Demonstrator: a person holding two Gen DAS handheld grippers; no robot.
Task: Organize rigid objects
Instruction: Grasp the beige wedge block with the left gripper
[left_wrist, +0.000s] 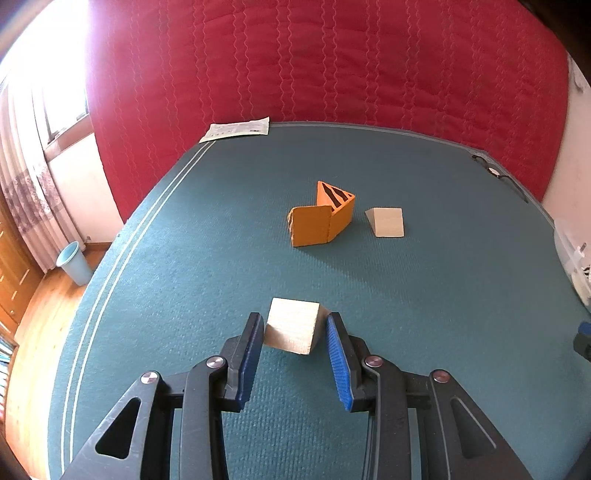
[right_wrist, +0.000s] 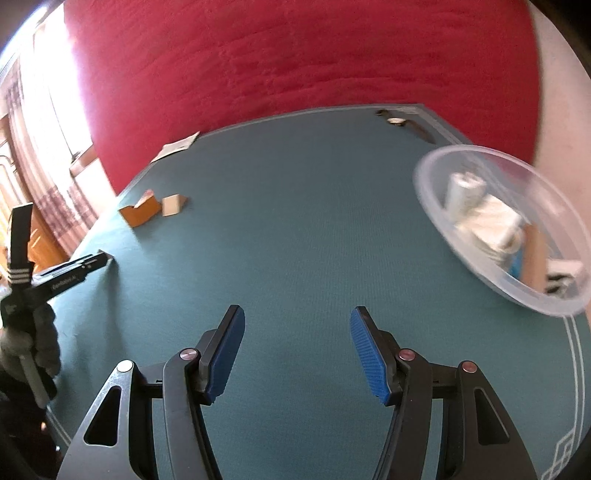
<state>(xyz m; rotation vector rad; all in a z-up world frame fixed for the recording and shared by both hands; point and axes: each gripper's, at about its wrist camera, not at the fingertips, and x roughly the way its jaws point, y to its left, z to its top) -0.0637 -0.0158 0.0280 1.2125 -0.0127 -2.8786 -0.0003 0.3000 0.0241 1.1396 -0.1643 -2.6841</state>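
left gripper clamped on plain wooden wedge, lifted off teal worktop, nearer than orange blocks; right gripper open, empty.

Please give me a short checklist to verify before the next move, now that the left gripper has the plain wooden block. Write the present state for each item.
1. Left gripper grips the held wooden wedge on both sides: ok.
2. Wedge lifted off the green table: ok, its shadow lies below it.
3. Right gripper open and free: ok.
4. Two orange wedges and the other plain wedge stand undisturbed: ok.
5. Clear bowl has room: cannot tell, blurred.
6. Grip secure against slipping: cannot tell.
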